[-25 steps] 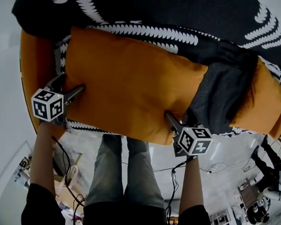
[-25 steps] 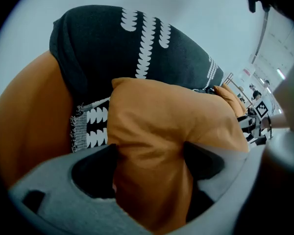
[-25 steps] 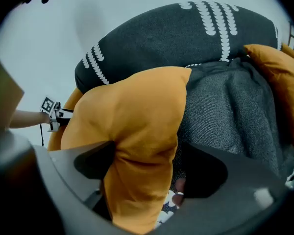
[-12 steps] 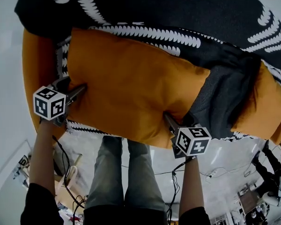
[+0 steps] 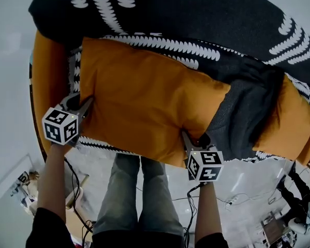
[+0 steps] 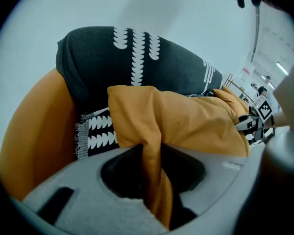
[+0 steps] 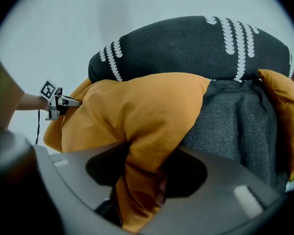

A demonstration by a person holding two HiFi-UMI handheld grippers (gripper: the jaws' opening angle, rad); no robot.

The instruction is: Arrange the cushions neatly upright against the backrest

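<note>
A large orange cushion (image 5: 144,102) lies across the sofa seat, its top edge against the backrest (image 5: 196,14), which a black throw with white leaf rows covers. My left gripper (image 5: 87,105) is at the cushion's left edge, its jaws closing on a thin fold of orange fabric (image 6: 154,165). My right gripper (image 5: 188,137) is at the cushion's lower right corner, its jaws closing on a thicker bunch of fabric (image 7: 142,180). A grey cushion (image 5: 243,118) leans to the right of it, and past that sits a second orange cushion (image 5: 292,123).
The orange sofa arm (image 5: 44,87) rises just left of my left gripper. A fringed black-and-white throw edge (image 6: 95,131) lies under the cushion. The person's legs (image 5: 139,200) stand at the seat's front edge. Cables and equipment lie on the pale floor (image 5: 248,190).
Both grippers' jaws have narrowed onto the orange cushion's fabric. Both marker cubes have shifted slightly down in the head view, and the cushion stays in place.
</note>
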